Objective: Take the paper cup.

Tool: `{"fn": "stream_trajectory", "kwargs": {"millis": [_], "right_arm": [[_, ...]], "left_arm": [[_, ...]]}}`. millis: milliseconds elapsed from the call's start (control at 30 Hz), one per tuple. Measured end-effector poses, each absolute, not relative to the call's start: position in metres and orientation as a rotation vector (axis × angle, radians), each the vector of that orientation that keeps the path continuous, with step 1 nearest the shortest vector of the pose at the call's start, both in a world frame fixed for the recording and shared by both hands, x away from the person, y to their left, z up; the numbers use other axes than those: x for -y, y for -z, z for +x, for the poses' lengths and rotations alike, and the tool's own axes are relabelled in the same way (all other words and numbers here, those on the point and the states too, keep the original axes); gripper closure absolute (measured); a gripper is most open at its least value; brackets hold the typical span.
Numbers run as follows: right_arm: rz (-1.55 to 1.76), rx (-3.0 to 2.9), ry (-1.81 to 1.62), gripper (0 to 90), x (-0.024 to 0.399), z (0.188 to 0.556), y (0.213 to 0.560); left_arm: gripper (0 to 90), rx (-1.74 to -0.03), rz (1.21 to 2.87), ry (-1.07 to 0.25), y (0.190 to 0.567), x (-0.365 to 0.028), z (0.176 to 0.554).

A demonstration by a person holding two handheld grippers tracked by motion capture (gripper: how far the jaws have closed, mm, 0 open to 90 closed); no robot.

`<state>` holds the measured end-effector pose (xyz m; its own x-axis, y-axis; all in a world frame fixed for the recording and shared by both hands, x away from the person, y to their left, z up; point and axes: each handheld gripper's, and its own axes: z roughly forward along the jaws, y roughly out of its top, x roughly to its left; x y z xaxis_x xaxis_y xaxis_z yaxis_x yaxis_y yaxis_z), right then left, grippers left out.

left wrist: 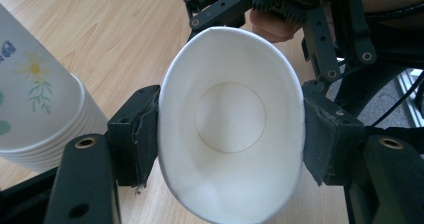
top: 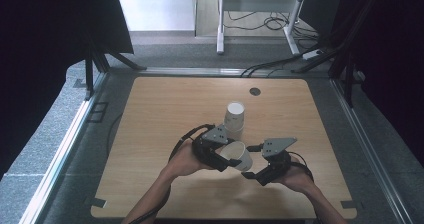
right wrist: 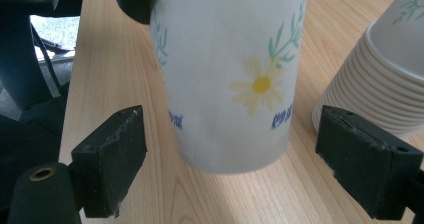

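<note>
So the left gripper is squeezing a single paper cup by the rim, hard enough that the mouth is going oval. Probably that's just to keep it from slipping. The cup is hanging tipped on its side above the table, right in front of the stack of cups, which makes it look freshly peeled off that stack.

The right gripper is sitting at the cup's bottom end with its pads standing clear on both sides, not touching. It's let go, so the left is carrying the cup alone.
</note>
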<state>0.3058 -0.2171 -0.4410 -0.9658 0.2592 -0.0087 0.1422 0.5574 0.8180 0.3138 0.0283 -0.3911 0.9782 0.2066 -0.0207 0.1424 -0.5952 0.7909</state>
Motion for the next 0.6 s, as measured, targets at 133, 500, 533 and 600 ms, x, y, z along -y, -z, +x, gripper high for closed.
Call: {"fn": "stream_trajectory", "kwargs": {"millis": [133,500,533,600], "right_arm": [[0.357,-2.655,-1.362,12.7,0.2186,0.3052,0.4426],[0.418,-2.637,-1.355,6.9,0.2254,0.3043,0.4469],[0.422,-2.635,-1.354,6.5,0.2261,0.3042,0.4471],[0.433,-2.63,-1.351,5.6,0.2273,0.304,0.4476]], "left_arm": [[31.8,-0.249,2.236,-0.109,0.3901,-0.028,0.3137],[31.8,-0.262,2.296,-0.166,0.3868,-0.0294,0.3138],[31.8,-0.265,2.302,-0.172,0.3865,-0.0296,0.3137],[31.8,-0.267,2.308,-0.18,0.3862,-0.0299,0.3136]]}}
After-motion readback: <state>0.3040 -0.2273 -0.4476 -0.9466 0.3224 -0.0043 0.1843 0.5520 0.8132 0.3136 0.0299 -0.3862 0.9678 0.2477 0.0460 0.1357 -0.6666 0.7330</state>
